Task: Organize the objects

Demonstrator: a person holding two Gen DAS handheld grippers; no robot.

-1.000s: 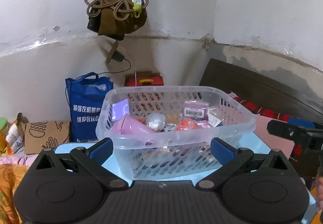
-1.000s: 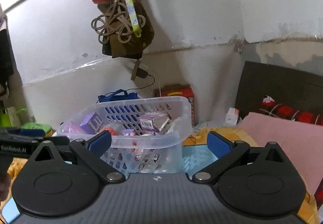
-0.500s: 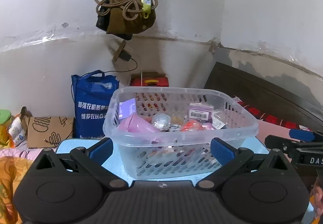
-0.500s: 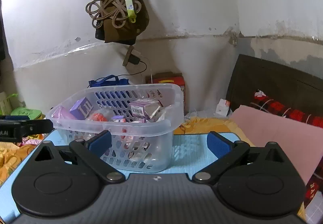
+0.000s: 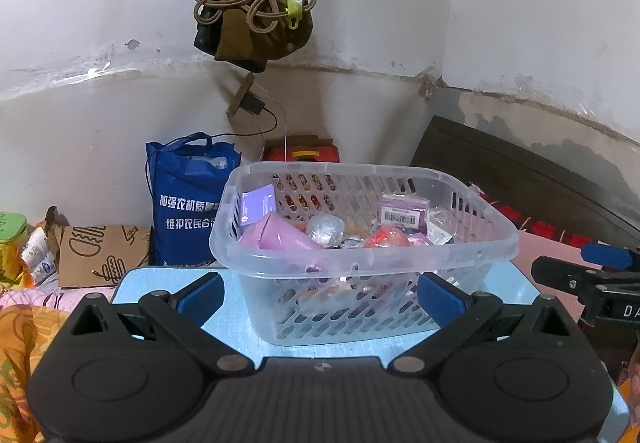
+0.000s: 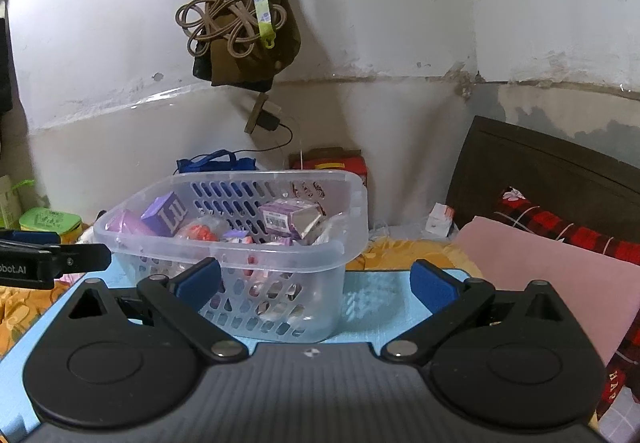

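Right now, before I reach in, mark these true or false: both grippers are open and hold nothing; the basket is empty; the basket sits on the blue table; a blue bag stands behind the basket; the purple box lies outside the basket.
1. Left gripper and right gripper are open and hold nothing. True.
2. The basket is empty. False: it holds packets and a purple box.
3. The basket sits on the blue table. True.
4. A blue bag stands behind the basket. True.
5. The purple box lies outside the basket. False: it is inside.
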